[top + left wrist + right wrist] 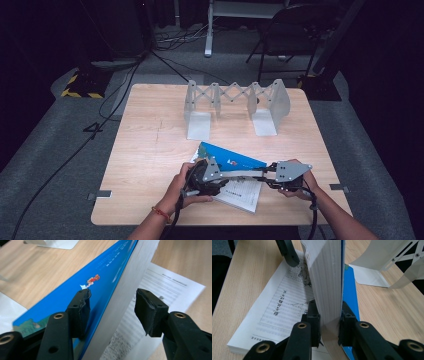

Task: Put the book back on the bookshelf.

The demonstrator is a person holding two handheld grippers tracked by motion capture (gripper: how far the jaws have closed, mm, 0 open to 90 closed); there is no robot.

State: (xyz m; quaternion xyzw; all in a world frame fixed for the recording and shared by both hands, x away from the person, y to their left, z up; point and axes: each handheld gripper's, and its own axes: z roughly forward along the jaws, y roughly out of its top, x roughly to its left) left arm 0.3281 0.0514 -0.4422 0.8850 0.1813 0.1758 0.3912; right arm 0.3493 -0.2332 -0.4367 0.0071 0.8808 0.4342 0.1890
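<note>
Print on the open book point(287, 302) is too blurred to read; right claw point(329, 326) grips its raised pages, left claw point(112, 307) gapes.

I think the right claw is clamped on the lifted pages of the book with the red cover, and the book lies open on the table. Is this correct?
Not quite: the cover is blue, not red, as the right gripper view shows. The rest holds: the right claw is clamped on the lifted pages, and the book lies open on the table.
</note>
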